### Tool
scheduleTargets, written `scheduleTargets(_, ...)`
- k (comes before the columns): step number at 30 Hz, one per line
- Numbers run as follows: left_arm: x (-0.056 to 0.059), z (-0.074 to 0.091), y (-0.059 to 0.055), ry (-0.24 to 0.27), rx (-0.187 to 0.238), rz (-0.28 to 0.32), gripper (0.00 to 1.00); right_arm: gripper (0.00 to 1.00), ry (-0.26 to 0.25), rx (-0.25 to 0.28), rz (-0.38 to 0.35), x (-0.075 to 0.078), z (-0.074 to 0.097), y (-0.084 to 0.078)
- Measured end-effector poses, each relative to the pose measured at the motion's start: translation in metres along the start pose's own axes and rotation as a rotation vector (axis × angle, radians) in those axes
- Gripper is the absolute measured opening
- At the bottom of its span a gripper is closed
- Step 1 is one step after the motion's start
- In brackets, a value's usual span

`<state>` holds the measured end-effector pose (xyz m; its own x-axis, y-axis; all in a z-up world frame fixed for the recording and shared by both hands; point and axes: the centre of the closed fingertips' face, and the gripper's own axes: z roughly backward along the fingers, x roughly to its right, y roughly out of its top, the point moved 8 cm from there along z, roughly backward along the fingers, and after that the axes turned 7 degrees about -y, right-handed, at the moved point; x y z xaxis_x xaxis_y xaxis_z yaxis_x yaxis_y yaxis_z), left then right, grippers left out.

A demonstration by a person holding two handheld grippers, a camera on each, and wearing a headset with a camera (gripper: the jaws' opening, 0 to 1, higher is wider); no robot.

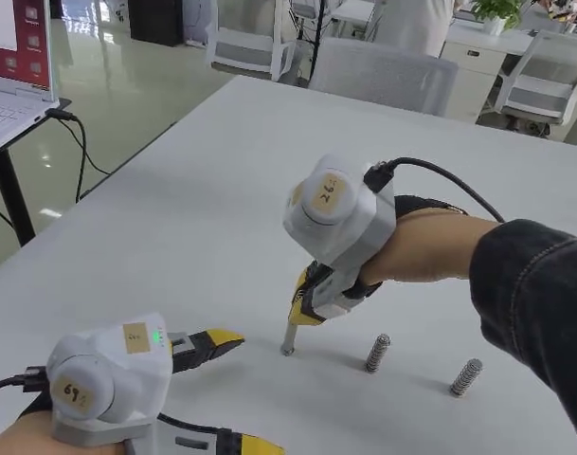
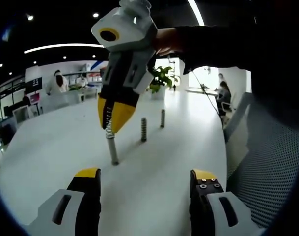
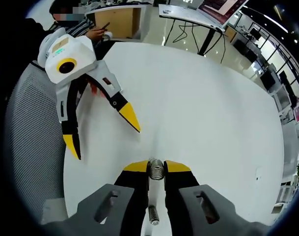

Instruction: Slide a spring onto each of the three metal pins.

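1. Head view: the right gripper (image 1: pixel 305 305) is poised over a bare pin (image 1: pixel 289 337).
2. Left gripper view: the left gripper (image 2: pixel 146 173) is spread, empty.
3. Right gripper view: a spring (image 3: pixel 156 169), judged light and squashy, is pinched by its sides.

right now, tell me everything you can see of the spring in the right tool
The spring is a small coil of bare grey metal wire. It is pinched across its upper coils between the yellow tips of the right tool, which is shut on it. In the left gripper view it hangs upright below those tips, and its lower end meets the top of the nearest metal pin, which stands on the white table. How far it has gone onto the pin cannot be told.
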<state>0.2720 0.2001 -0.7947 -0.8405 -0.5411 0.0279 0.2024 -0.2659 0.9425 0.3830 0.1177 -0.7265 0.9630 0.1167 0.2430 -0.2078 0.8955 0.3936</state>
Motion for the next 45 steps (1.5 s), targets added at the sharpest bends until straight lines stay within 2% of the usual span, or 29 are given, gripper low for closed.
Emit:
scheduleTargets(17,-0.001,0.001,-0.002,0.0,0.003,0.01,0.68,0.09,0.025,-0.052,-0.019,-0.002,-0.023,-0.005)
scheduleTargets(31,-0.001,0.001,-0.003,-0.001,0.001,0.014,0.67,0.09,0.037,-0.095,-0.042,-0.008,-0.041,-0.016)
scheduleTargets(45,-0.001,0.0,-0.004,-0.003,0.0,0.02,0.67,0.09,0.047,-0.097,-0.077,-0.011,-0.049,-0.022)
